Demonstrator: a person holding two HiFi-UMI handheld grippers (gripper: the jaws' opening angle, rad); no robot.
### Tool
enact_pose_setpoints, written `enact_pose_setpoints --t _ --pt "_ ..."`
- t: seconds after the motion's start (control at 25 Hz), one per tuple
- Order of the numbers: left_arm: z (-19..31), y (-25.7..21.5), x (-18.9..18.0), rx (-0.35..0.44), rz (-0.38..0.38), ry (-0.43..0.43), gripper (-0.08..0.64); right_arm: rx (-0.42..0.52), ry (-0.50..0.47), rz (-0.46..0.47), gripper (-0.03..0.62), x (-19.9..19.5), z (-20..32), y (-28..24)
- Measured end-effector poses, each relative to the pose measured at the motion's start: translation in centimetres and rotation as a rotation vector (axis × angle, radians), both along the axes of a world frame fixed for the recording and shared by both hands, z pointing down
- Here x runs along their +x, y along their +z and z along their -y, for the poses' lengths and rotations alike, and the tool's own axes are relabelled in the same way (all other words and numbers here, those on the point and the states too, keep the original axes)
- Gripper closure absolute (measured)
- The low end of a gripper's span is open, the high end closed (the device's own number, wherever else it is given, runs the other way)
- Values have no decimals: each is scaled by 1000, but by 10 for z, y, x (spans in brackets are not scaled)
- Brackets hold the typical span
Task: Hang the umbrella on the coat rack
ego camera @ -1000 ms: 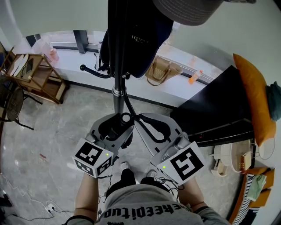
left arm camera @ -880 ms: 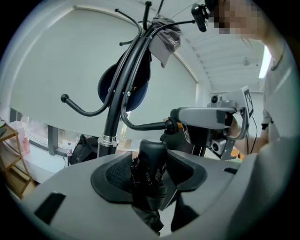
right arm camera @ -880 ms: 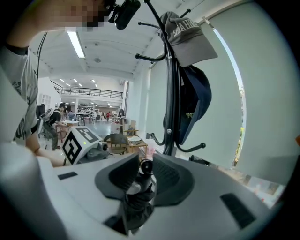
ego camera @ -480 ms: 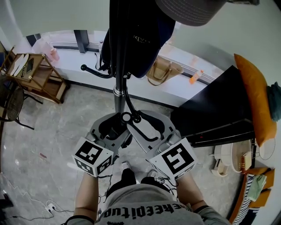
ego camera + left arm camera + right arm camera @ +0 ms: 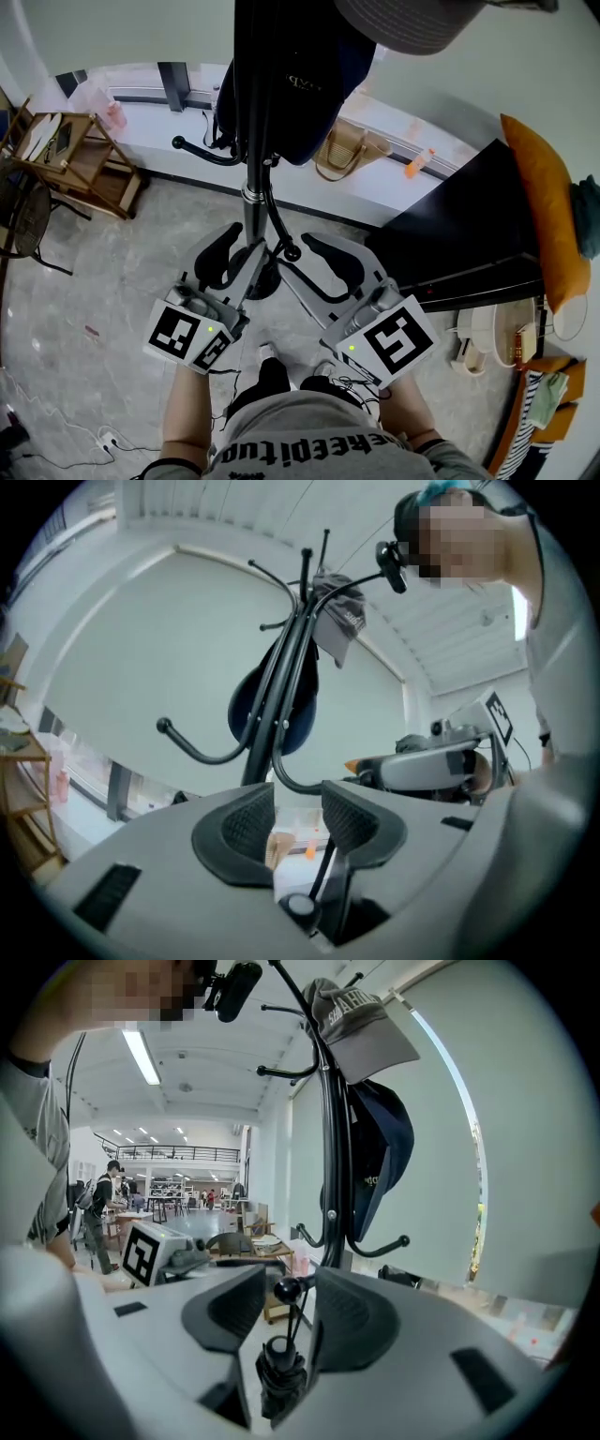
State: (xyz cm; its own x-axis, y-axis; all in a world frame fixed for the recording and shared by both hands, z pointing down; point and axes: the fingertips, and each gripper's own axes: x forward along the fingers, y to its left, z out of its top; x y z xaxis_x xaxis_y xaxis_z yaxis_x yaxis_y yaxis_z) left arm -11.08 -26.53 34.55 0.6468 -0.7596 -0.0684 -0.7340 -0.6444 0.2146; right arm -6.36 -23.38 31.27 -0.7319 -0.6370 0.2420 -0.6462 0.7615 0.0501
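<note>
The black coat rack (image 5: 249,202) stands ahead, and one low hook ends in a ball (image 5: 292,253). A folded black umbrella (image 5: 274,1377) hangs by its strap from that ball (image 5: 286,1288). From above, the umbrella (image 5: 266,283) is a dark bundle beside the pole. My right gripper (image 5: 289,1283) straddles the strap and hook, its jaws opening and its pads off them; from above it (image 5: 302,260) sits right of the pole. My left gripper (image 5: 239,251) is left of the pole with its jaws closing. The umbrella top (image 5: 302,907) shows low in its (image 5: 298,803) gap, untouched.
A grey cap (image 5: 403,23) and a navy bag (image 5: 300,84) hang higher on the rack. A wooden shelf (image 5: 70,155) and a chair (image 5: 23,220) stand at the left. A straw bag (image 5: 342,150) is on the sill, and a black cabinet (image 5: 469,234) with an orange cushion (image 5: 534,206) is at the right.
The right gripper's jaws have spread wide and let go of the strap, which now hangs on the hook. The left gripper has drawn back off the umbrella, and its jaws have narrowed.
</note>
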Motion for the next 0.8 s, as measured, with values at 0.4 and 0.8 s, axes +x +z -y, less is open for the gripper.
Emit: enact_pose_setpoints --t 0.4,0.8 --pt "-2 5 -8 12 116 -48 457 6 -14 13 420 5 -7 -4" --pt "-23 -10 -2 42 154 -77 530 16 -37 34 453 5 -20 -8"
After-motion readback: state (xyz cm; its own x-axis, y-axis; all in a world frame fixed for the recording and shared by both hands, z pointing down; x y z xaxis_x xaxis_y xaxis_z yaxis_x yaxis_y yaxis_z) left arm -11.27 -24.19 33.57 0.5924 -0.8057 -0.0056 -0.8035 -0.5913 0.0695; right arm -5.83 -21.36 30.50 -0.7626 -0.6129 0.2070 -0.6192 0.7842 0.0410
